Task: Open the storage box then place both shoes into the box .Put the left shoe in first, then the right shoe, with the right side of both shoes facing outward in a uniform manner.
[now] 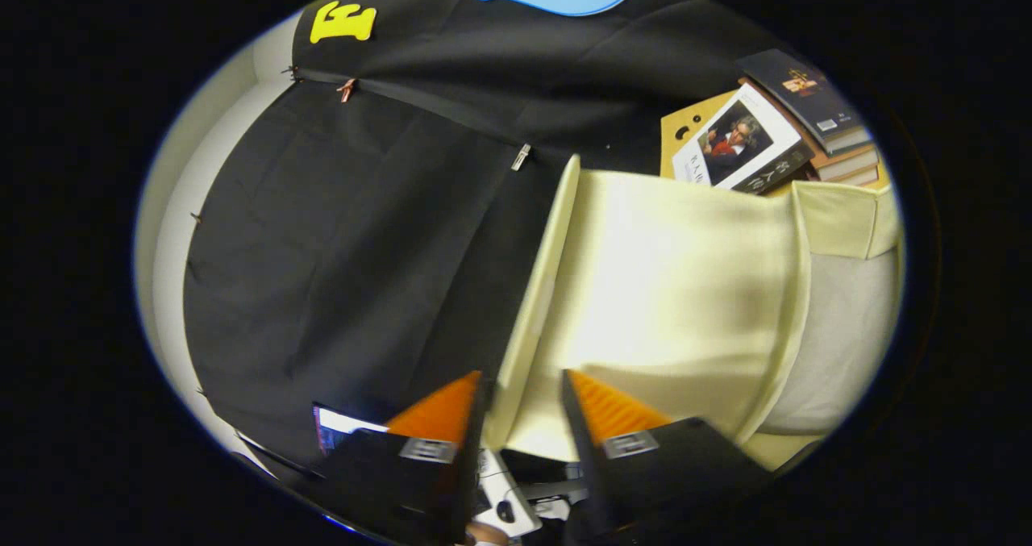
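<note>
lid (645,288) edge between the fingers
gripper (524,389) fingers narrow, straddling the cream lid's rim; its long edge runs ahead of them.

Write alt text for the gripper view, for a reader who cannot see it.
The gripper has its two fingers either side of the raised edge of a pale cream storage box lid; whether both press on it cannot be told. Beyond the lid, a stack of books lies near the booth's black cloth wall.

One storage box (669,288), three books (746,147) (stacked).
</note>
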A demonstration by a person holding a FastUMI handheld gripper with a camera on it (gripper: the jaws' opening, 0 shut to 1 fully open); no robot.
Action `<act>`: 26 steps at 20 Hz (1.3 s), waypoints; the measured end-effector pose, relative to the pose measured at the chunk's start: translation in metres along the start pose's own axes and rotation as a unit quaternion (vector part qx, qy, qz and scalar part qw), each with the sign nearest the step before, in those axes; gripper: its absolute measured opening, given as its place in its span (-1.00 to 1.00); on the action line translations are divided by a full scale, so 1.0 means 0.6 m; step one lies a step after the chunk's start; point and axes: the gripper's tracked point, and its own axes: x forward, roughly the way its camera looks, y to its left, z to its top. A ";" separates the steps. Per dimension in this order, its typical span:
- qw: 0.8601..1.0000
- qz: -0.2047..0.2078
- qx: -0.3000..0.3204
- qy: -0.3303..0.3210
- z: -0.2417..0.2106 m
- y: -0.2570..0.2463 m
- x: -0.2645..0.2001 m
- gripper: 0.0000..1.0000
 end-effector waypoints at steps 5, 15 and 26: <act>0.996 -0.051 -0.068 -0.036 0.033 -0.037 -0.085 0.94; 0.938 -0.249 -0.184 -0.157 0.125 -0.210 -0.406 0.95; 0.860 -0.483 -0.112 -0.120 0.038 -0.529 -0.667 0.97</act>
